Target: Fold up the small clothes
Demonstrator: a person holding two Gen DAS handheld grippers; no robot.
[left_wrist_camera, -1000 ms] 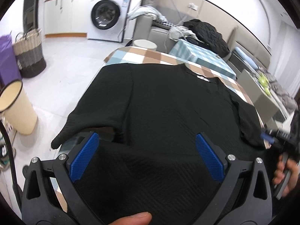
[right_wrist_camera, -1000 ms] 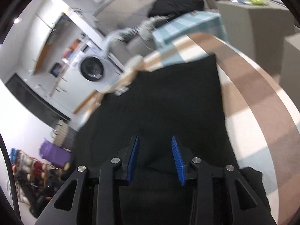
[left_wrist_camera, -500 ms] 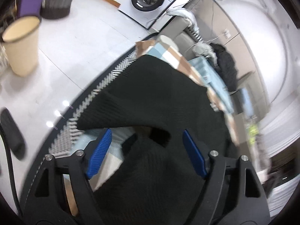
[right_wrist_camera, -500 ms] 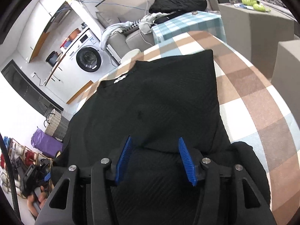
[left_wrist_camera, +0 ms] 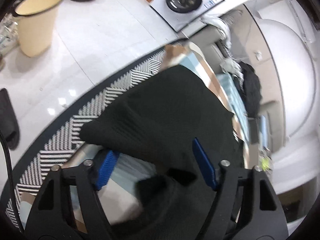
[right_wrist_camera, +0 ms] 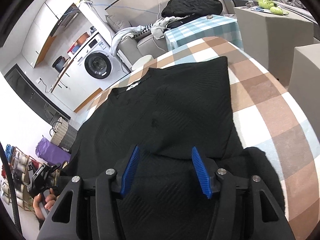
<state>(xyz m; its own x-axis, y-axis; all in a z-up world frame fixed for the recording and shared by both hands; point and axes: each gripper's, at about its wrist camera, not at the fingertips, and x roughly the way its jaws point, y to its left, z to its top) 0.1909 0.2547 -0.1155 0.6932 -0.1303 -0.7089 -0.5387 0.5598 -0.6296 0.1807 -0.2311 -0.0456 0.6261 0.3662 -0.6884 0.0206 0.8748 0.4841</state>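
A black knit top (right_wrist_camera: 170,108) lies flat on a table with a brown, white and blue checked cloth (right_wrist_camera: 270,100), its white neck label (right_wrist_camera: 132,86) at the far side. My right gripper (right_wrist_camera: 165,170) is open just above the top's near hem, right of the middle. My left gripper (left_wrist_camera: 156,166) is open over the top's left sleeve (left_wrist_camera: 152,120) near the table's left edge. The left gripper and the hand that holds it also show at the lower left of the right wrist view (right_wrist_camera: 43,177).
A zigzag rug (left_wrist_camera: 80,120) and white floor lie left of the table. A cream bin (left_wrist_camera: 36,20), a woven basket (right_wrist_camera: 62,132) and a washing machine (right_wrist_camera: 98,64) stand beyond. A sofa with clothes (right_wrist_camera: 192,4) and grey blocks (right_wrist_camera: 268,30) are behind and right.
My left gripper has swung left from over the top's middle to its left sleeve and the table's edge. My right gripper has opened wider and steadied at the near hem.
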